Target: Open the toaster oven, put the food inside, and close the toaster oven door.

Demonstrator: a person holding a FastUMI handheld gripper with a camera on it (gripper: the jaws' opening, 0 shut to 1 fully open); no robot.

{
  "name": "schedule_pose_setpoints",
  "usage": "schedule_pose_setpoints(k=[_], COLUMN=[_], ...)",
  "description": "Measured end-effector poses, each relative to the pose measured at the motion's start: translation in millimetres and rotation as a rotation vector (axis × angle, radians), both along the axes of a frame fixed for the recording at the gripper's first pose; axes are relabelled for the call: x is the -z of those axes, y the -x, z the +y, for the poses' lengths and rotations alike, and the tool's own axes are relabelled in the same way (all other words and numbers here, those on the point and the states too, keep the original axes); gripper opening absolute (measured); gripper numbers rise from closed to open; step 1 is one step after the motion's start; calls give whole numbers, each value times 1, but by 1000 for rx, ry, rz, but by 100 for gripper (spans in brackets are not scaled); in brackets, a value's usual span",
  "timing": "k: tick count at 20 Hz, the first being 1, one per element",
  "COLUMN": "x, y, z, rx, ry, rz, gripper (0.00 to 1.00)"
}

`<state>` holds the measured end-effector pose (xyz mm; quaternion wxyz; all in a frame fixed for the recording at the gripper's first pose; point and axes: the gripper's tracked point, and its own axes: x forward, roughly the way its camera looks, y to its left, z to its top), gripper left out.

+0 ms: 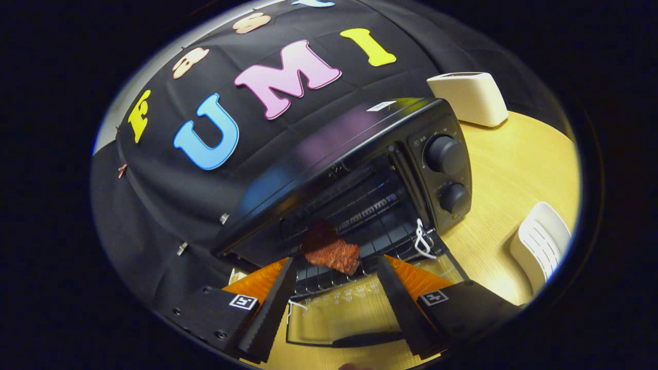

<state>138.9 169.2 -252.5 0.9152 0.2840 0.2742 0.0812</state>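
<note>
The black toaster oven (354, 154) stands on the wooden table with its glass door (360, 308) folded down flat toward me. A reddish-brown piece of food (334, 254) lies on the wire rack (370, 241) at the front of the oven's opening. My gripper (336, 267) is open, its two black fingers spread wide just in front of the rack with nothing between them. The food sits just beyond the fingertips. The door's black handle (365, 339) lies below, between the fingers.
Two black knobs (444, 154) sit on the oven's right panel. A white toaster (470, 97) stands behind the oven on the table (519, 169). A white ribbed object (542, 244) rests to the right. A white cord loop (422, 239) hangs at the rack's right corner.
</note>
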Motion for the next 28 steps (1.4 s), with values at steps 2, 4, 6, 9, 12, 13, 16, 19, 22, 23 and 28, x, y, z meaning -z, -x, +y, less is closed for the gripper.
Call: schedule_pose_setpoints(k=[2,4,6,9,12,13,16,19,22,23,28], x=[2,-2,-6,-2,10,17,46,71,89,93,104], y=[25,49,69,93,113,119,133,136,131,129,106], z=[-1,-8,-17,-30,-29,-26,-24,-21,-22,-22,-13], rx=[-56,-102,-145,-184,-239,-265,-293,-311,-307,-295,-241], ry=[58,141,237,360,433,448,539,621,684,697,665], rz=[37,39,40,63,86,90,135,163,191,195,204], gripper=[98,98,98,98,98,98,99,99,100,100,99])
